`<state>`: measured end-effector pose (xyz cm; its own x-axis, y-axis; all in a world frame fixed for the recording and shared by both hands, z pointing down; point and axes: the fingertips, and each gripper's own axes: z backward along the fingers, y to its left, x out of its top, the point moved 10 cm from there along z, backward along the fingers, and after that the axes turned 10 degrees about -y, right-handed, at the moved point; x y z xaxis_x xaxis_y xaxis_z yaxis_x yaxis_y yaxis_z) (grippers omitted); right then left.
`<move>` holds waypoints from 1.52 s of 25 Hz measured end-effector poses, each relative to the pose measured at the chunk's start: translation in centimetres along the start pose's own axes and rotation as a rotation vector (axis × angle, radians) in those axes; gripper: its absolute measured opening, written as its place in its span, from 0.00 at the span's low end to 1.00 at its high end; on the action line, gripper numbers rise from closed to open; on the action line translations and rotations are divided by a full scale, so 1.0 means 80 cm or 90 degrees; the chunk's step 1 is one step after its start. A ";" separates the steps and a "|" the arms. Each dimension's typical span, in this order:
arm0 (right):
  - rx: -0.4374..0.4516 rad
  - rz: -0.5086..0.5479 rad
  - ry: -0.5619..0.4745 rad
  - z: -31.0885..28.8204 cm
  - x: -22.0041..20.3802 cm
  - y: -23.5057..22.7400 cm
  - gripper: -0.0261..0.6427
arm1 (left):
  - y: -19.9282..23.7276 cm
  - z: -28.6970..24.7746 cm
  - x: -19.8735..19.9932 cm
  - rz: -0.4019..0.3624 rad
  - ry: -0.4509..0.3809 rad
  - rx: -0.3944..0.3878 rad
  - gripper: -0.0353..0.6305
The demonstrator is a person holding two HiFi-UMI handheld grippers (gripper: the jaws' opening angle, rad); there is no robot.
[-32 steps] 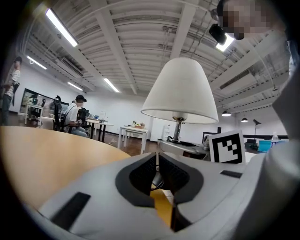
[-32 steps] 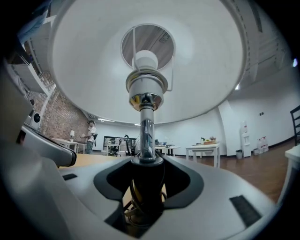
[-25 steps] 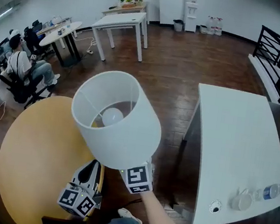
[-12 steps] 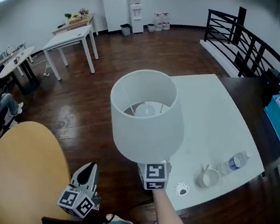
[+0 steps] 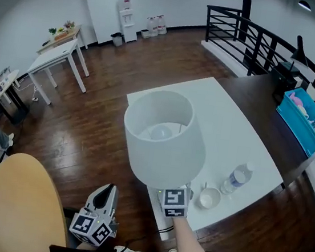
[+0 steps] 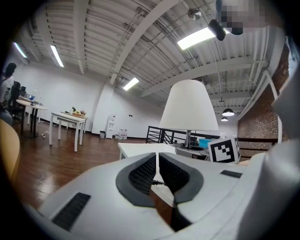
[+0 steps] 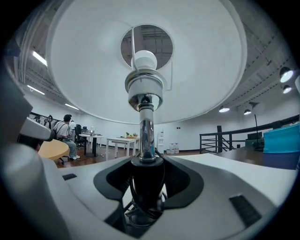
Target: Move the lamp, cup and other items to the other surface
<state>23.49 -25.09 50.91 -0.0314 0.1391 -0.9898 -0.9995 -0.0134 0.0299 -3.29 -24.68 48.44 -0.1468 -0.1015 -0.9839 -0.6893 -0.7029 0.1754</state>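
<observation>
The right gripper [image 7: 146,183] pinches the lamp [image 5: 164,141] by the dark base under its chrome stem and holds it upright at the near left side of the white table [image 5: 248,134]. A cup [image 5: 209,198] and a bottle [image 5: 237,176] stand close together by that table's near edge. The left gripper [image 5: 107,194], jaws pressed together on nothing, hangs over the floor beside the round wooden table [image 5: 18,202].

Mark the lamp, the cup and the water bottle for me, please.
lamp [image 5: 162,152]: head view, outer side of the white shade.
cup [image 5: 209,198]: head view, its open inside.
water bottle [image 5: 236,178]: head view, middle of its clear body.
</observation>
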 end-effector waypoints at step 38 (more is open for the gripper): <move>-0.020 -0.157 -0.011 0.084 -0.021 -0.007 0.46 | -0.115 -0.014 -0.002 -0.037 0.009 -0.012 0.10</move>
<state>24.01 -18.64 53.52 0.2131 0.1583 -0.9641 -0.9762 -0.0070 -0.2169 3.89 -19.01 46.94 -0.0976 -0.0699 -0.9928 -0.6831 -0.7207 0.1179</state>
